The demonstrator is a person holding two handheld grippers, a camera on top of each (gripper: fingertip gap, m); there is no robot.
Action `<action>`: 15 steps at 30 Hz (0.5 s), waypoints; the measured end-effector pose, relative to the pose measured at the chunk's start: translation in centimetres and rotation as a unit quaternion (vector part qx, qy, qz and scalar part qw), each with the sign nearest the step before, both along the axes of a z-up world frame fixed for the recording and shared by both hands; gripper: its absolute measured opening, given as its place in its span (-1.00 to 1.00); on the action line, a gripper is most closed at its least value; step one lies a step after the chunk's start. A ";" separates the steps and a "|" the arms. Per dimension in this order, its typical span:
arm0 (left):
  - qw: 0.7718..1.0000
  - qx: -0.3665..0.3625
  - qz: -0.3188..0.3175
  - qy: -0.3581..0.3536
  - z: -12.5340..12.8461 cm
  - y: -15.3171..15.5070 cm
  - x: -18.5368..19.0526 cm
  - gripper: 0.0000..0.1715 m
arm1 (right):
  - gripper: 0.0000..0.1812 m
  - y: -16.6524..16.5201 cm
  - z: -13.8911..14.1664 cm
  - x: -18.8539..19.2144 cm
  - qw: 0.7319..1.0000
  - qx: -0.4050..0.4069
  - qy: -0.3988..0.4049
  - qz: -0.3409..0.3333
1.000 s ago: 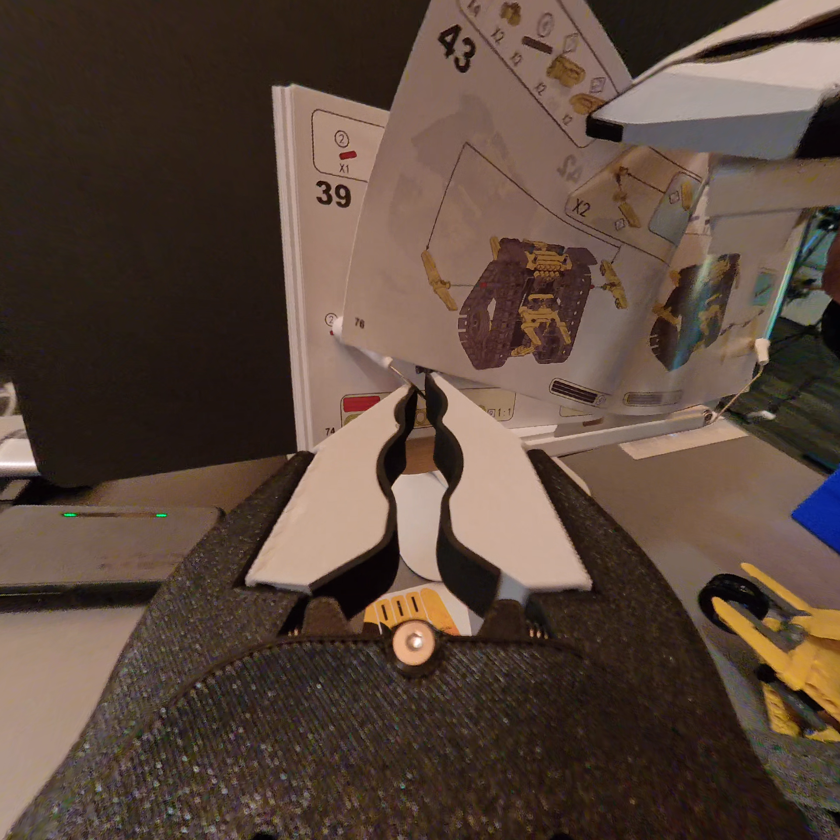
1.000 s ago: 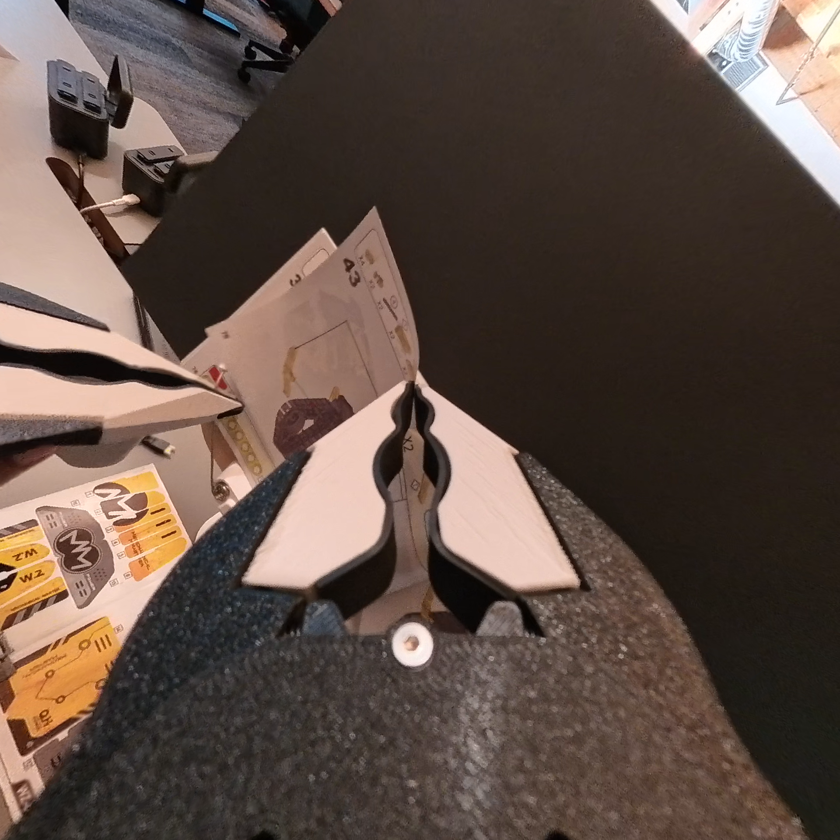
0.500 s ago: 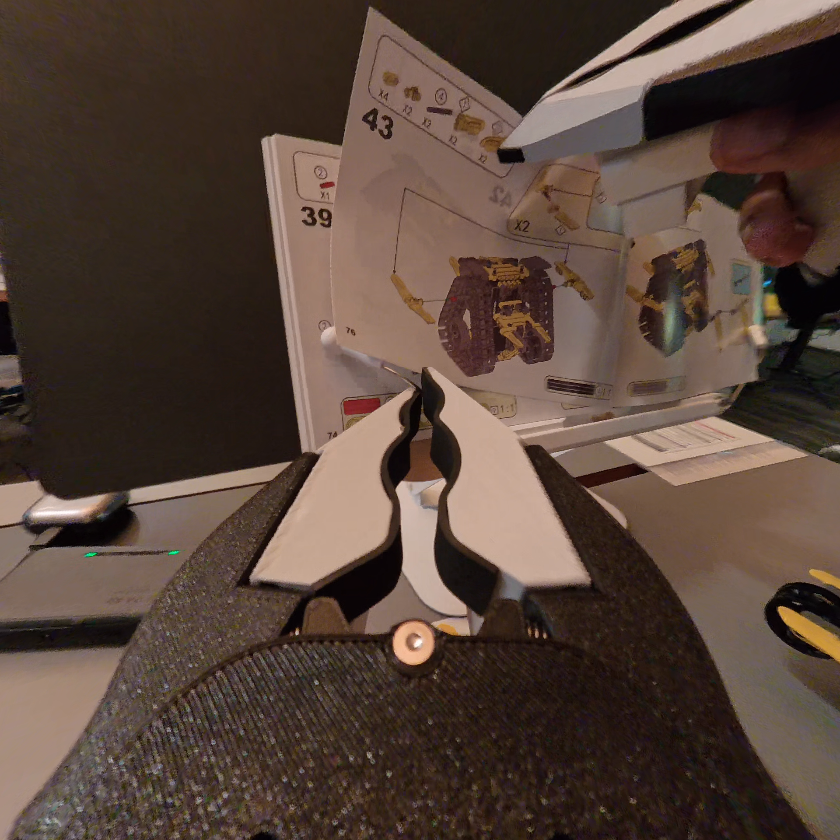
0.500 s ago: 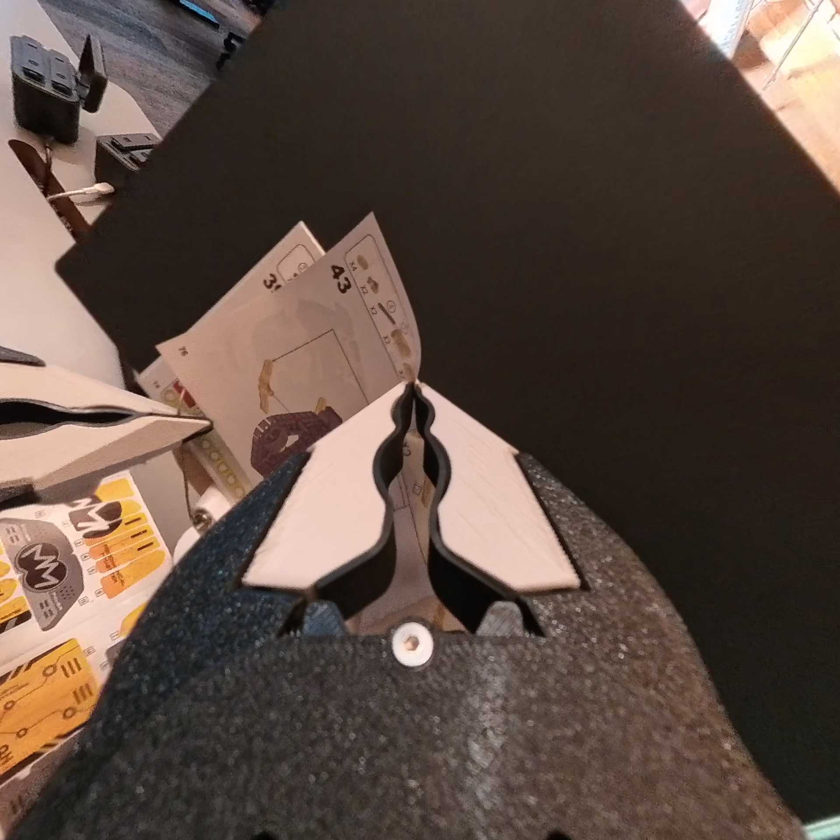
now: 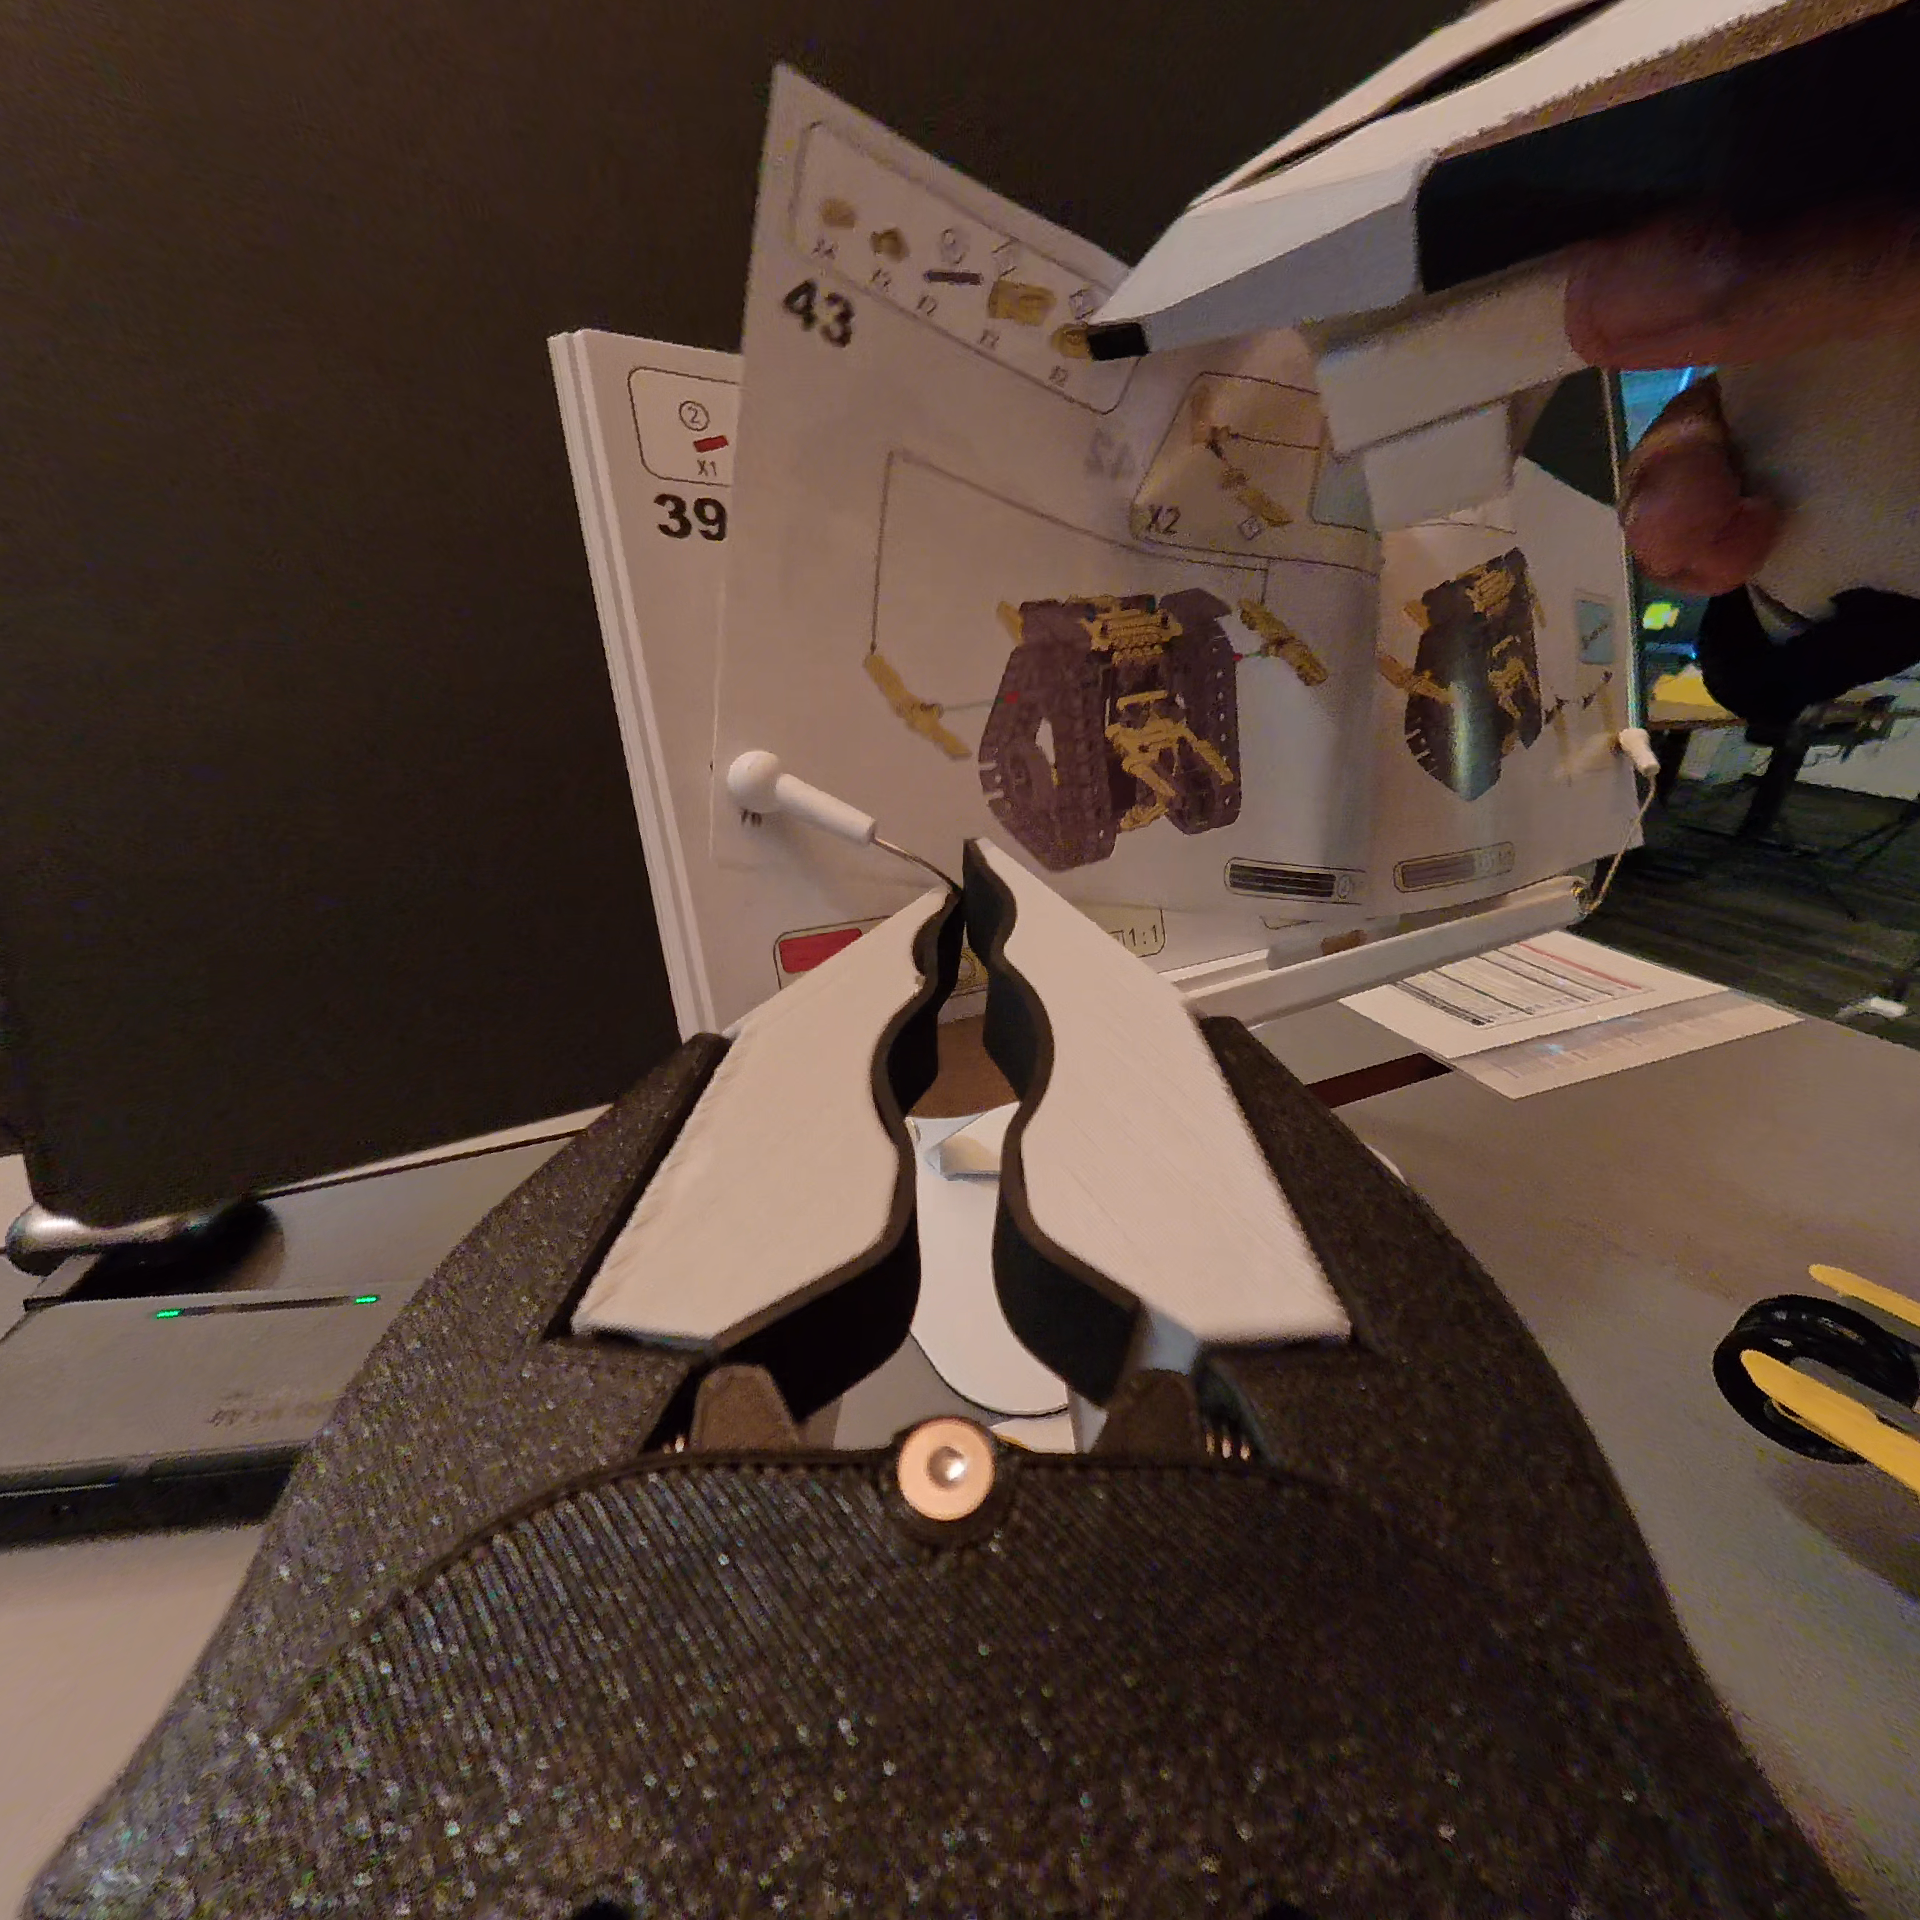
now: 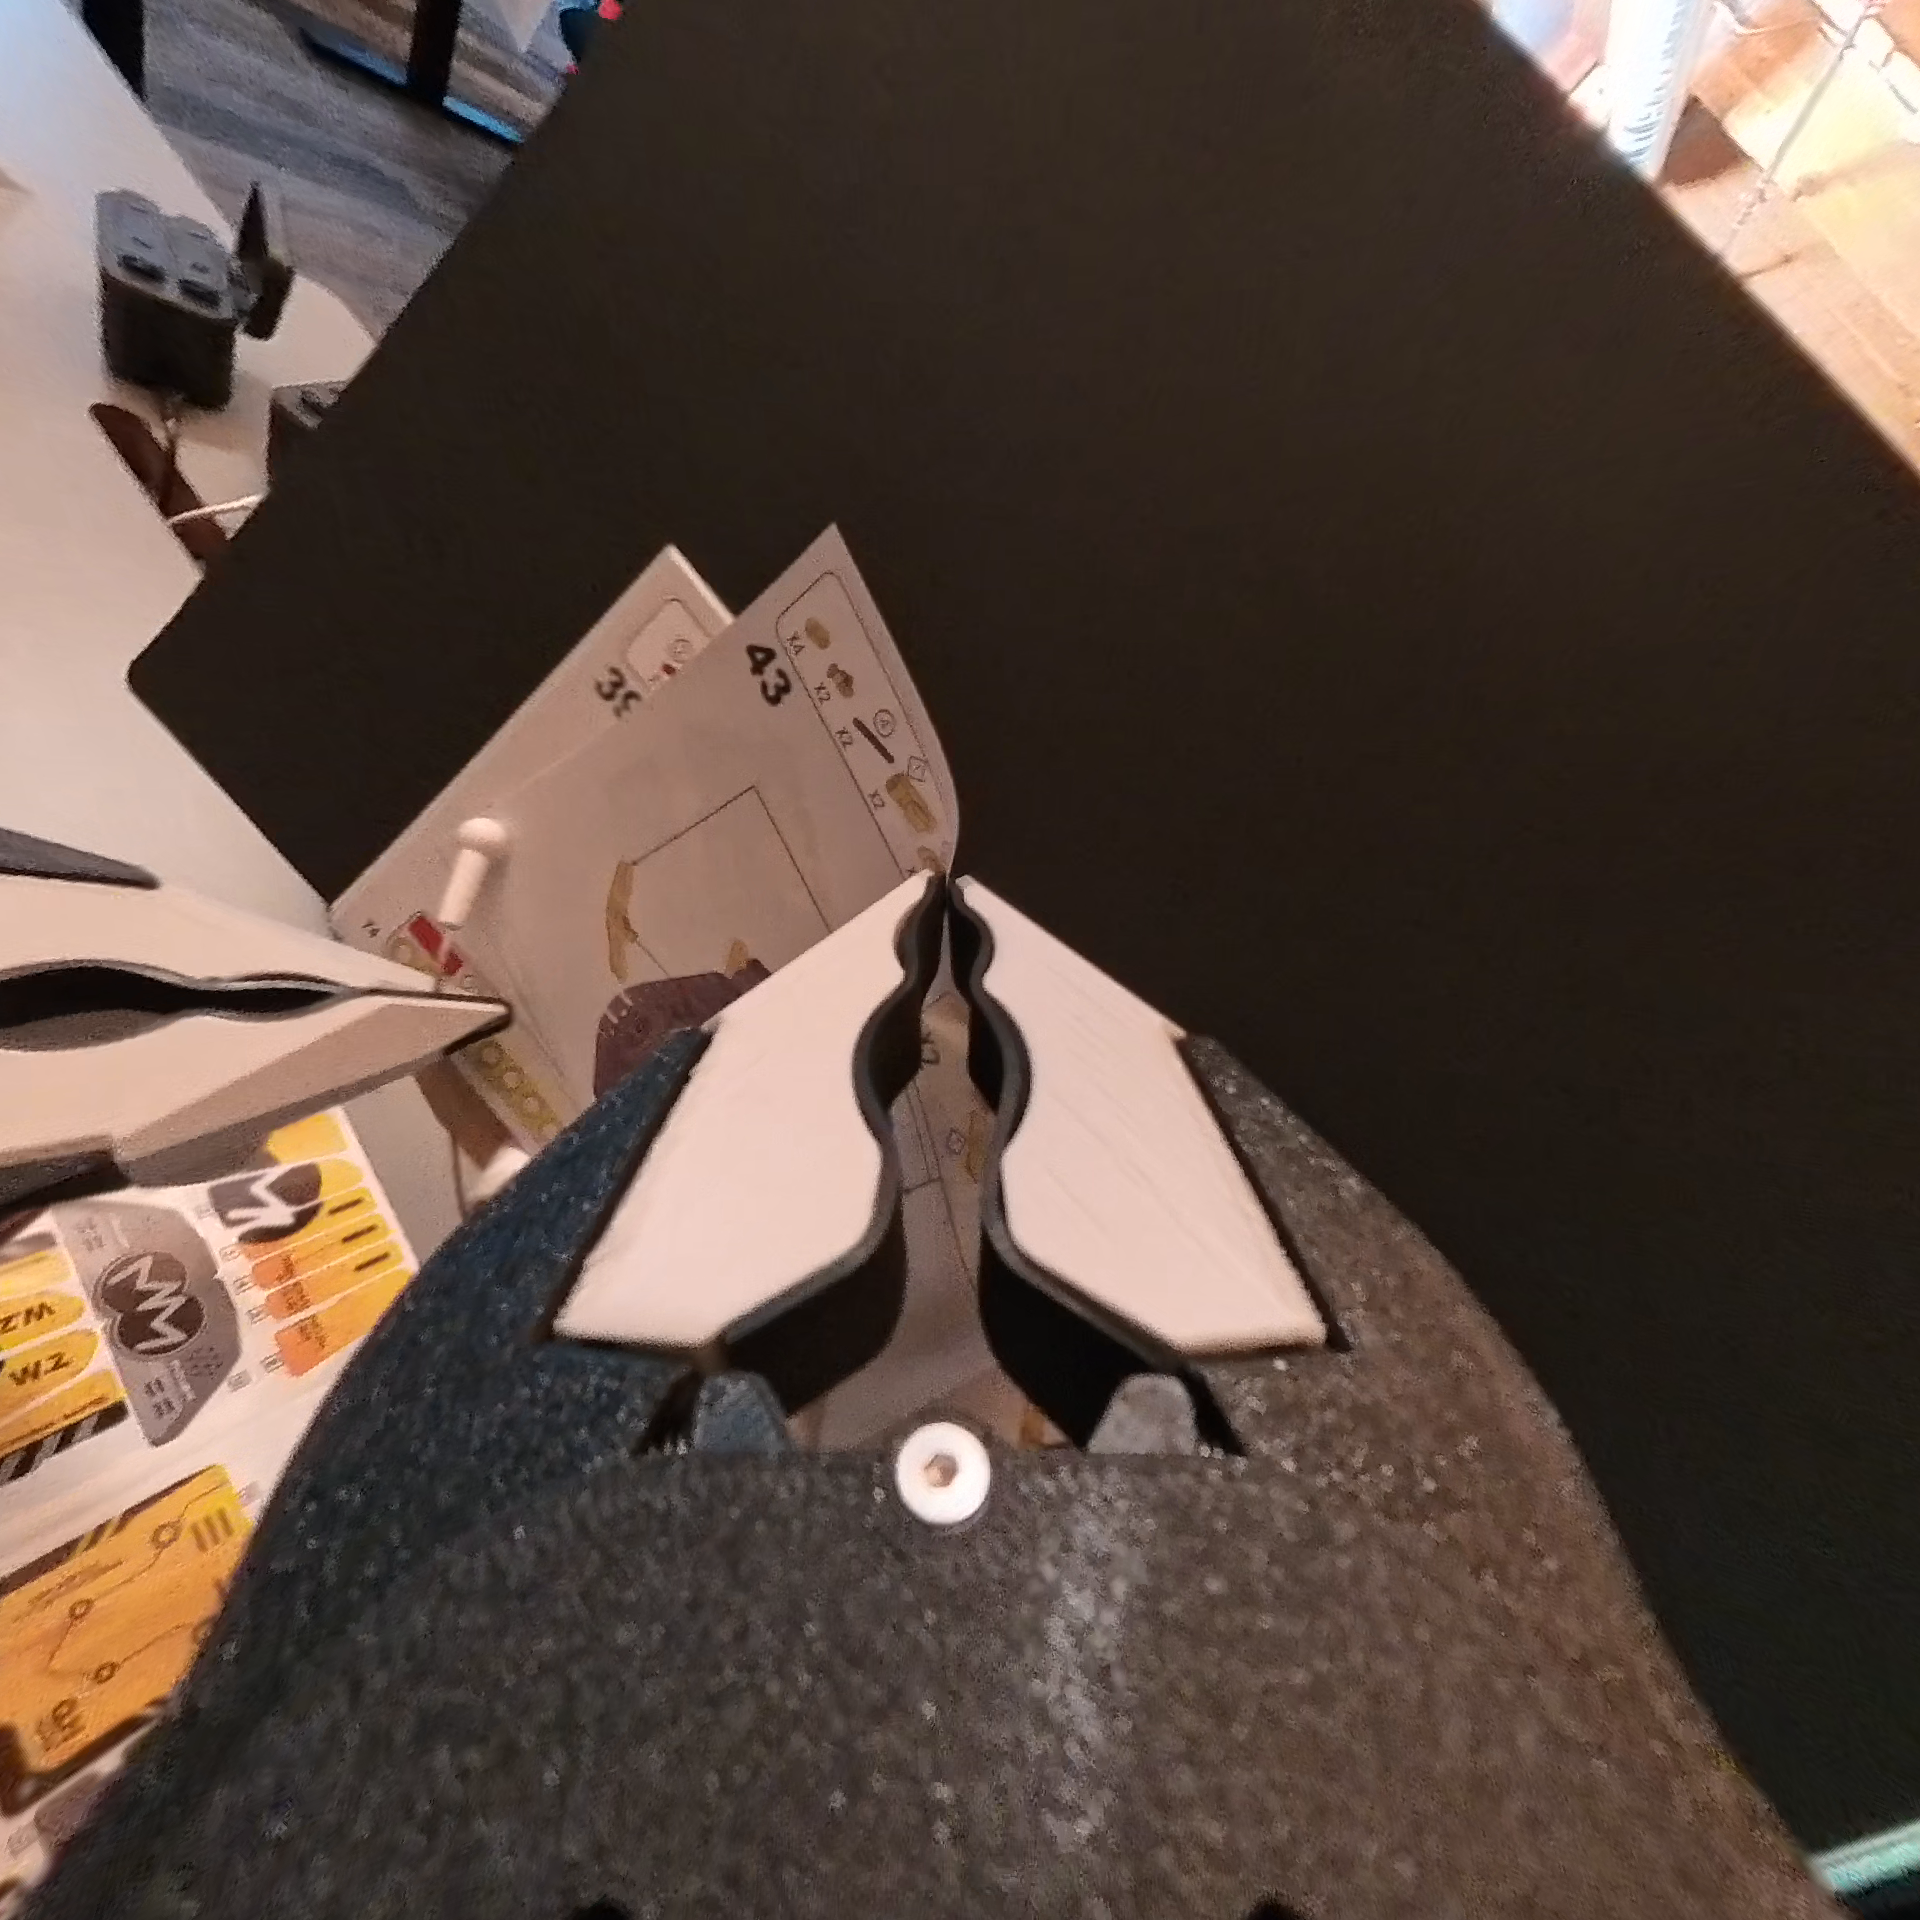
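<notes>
A white instruction booklet stands open on a white stand. My right gripper is shut on the top edge of one loose page, holding it curled up off the stack. It also shows in the left wrist view, upper right, with a hand behind it. My left gripper is shut on the thin wire of the stand's left page-holder arm, whose white tip lies in front of the held page. The left gripper shows in the right wrist view.
A black board rises behind the booklet. A dark flat device with green lights lies left. A yellow model with a black wheel lies right. A yellow sticker sheet and a printed sheet lie on the table. The left gripper's tips are roughly 11 cm from the right gripper's.
The right gripper has swung the held page left and back toward the stack. The page-holder's white tip now lies over the page. The left gripper stays shut on the wire.
</notes>
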State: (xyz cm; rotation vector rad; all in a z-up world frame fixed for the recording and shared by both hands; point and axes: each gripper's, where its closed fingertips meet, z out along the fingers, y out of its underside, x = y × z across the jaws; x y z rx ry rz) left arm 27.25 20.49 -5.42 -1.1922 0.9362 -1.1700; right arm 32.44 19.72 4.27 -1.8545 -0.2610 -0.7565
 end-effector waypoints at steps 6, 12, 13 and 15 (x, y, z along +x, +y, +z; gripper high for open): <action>1.000 0.019 0.002 0.005 0.2 -0.4 0.1 -1.00 | -1.00 1.0 -2.1 -1.9 0.995 -0.067 -0.058 0.034; 1.000 0.008 -0.006 0.002 0.3 -0.4 0.2 -1.00 | -0.80 1.1 -2.1 -2.4 0.990 -0.083 -0.099 0.048; 1.000 0.006 -0.008 0.001 0.3 -0.4 0.2 -1.00 | -0.69 1.1 -2.1 -2.8 0.990 -0.084 -0.102 0.056; 1.000 0.003 -0.009 0.000 0.3 -0.4 0.2 -1.00 | -0.55 0.9 -1.9 -3.6 0.989 -0.078 -0.110 0.066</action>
